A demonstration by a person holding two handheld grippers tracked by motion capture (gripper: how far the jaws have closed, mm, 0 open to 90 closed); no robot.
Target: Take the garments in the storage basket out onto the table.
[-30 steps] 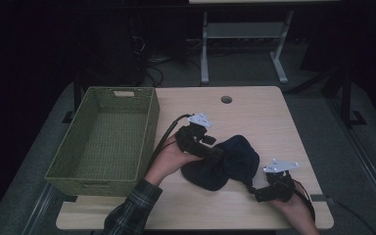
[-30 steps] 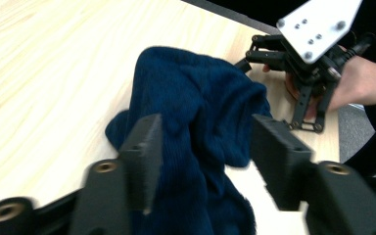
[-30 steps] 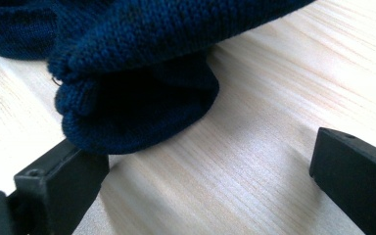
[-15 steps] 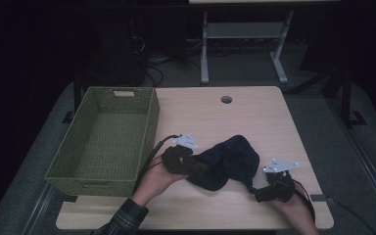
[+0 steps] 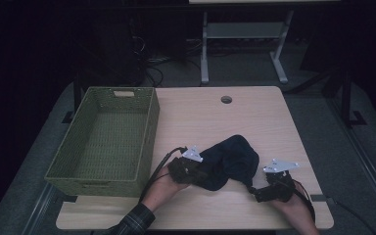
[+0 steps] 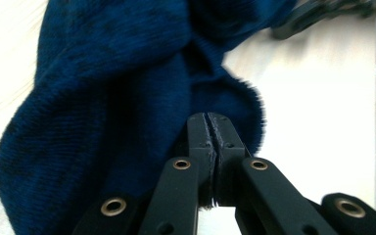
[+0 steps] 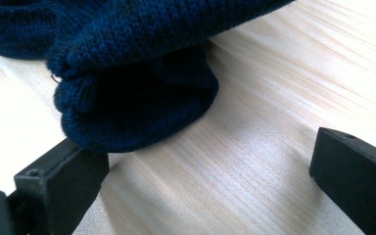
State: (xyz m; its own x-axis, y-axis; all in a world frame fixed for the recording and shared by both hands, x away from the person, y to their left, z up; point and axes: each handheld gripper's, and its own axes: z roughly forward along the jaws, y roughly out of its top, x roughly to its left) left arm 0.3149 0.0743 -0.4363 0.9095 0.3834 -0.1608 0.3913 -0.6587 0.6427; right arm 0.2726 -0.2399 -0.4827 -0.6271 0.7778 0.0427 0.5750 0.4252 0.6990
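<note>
While the left gripper (image 6: 209, 128) pinches the dark blue knitted cloth (image 5: 227, 161) with fingers tight together, the right gripper (image 7: 196, 176) waits wide open, holding nothing. It should slide its fingers around the near cloth edge on the pale wooden surface (image 5: 254, 117), then squeeze.

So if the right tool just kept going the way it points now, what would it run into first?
Most likely the dark blue knit garment. The right tool is open, one jaw already at the garment's folded edge with bare table between the jaws. Depth is hard to judge, so contact may be slight.
</note>
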